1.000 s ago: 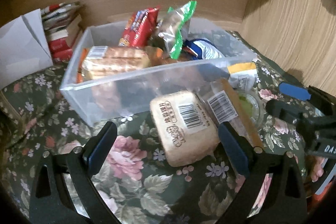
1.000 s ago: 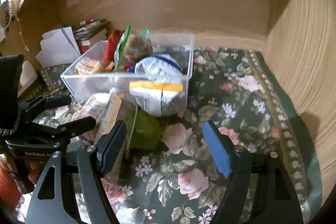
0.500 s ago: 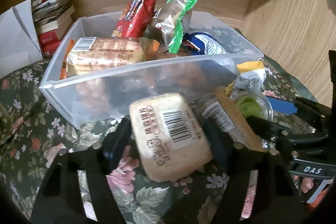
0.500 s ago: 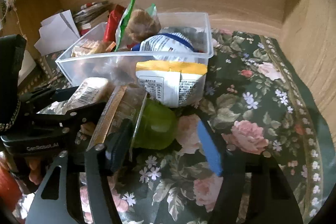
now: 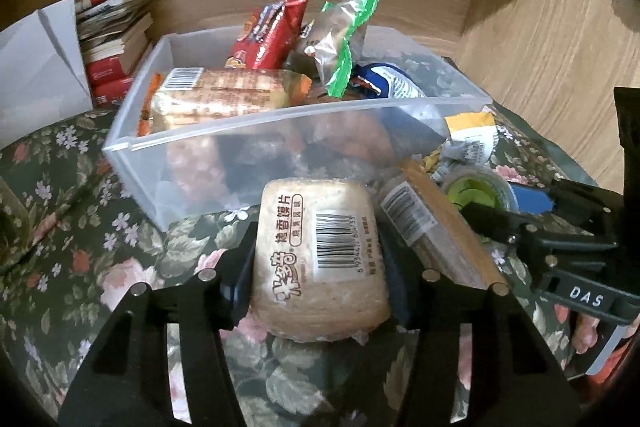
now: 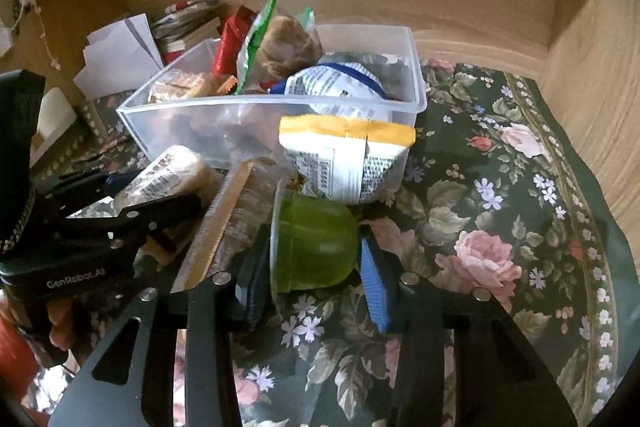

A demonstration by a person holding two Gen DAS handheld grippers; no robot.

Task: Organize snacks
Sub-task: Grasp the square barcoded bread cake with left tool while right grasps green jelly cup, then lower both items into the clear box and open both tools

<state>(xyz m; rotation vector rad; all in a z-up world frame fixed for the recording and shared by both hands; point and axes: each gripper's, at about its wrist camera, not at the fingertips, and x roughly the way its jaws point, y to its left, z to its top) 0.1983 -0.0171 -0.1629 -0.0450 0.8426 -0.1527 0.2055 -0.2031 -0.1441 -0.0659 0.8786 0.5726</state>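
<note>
Baked bun slices pack point(image 5: 320, 259): tan, barcode up, before the clear bin point(image 5: 280, 147).
Green jelly cup point(image 6: 314, 243): on its side, beside it.
Bin: crowded with snack packets.

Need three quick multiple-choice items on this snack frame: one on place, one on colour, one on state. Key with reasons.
1. Where does the yellow-topped white packet sit?
A. inside the clear plastic bin
B. outside, against the clear plastic bin's front wall
C. on the stack of books

2. What colour is the small plastic jelly cup between the right tool's pads?
A. red
B. blue
C. green

3. What is the state of the left tool?
A. closed on the beige wrapped bun with a barcode
B. open above the bin
C. holding the red snack packet

Key: 1 B, the packet leans on the wall on the floral cloth. 2 C, the cup is translucent green. 3 A, both pads press the bun's sides; the jaws have just been closing.
</note>
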